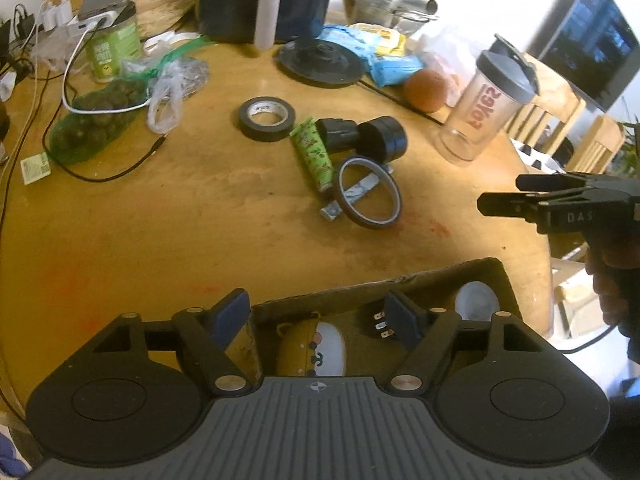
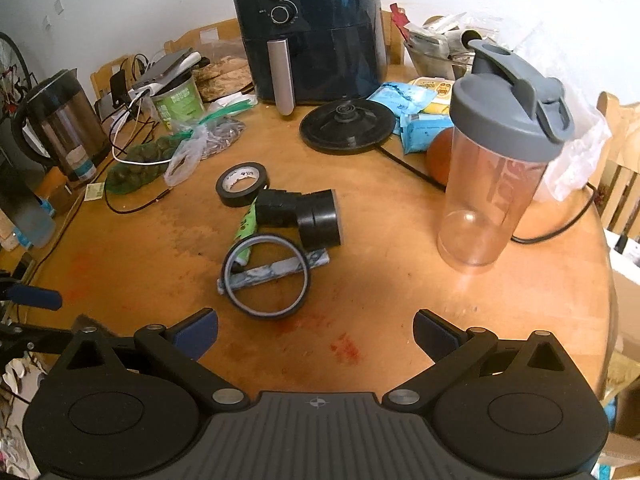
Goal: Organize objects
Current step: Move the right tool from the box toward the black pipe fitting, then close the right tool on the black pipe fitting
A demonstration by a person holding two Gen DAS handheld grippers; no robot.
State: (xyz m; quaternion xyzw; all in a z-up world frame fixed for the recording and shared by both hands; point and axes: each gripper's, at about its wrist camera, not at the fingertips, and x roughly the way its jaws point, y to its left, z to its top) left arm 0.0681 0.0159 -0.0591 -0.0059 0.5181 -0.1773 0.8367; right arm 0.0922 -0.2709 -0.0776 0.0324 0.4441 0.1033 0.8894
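A cluster lies mid-table: a black tape roll [image 1: 267,118] [image 2: 242,183], a green tube [image 1: 312,154] [image 2: 247,224], a black cylindrical part [image 1: 362,136] [image 2: 304,216], a thin tape ring [image 1: 369,193] [image 2: 266,276] and a grey marbled bar [image 1: 352,196] [image 2: 276,270] under it. My left gripper [image 1: 320,318] is open and empty over a cardboard box [image 1: 440,276] that holds a yellow plush toy [image 1: 312,346], a plug [image 1: 378,322] and a white round thing [image 1: 478,300]. My right gripper [image 2: 316,332] is open and empty, just short of the tape ring; it also shows in the left wrist view [image 1: 500,196].
A clear shaker bottle [image 2: 496,168] [image 1: 486,108] stands at the right. A black air fryer [image 2: 312,28], kettle base [image 2: 348,124], orange [image 1: 425,90], green can [image 2: 178,102], net bag [image 1: 92,120], cables and a kettle [image 2: 60,124] crowd the back and left. Chairs stand behind.
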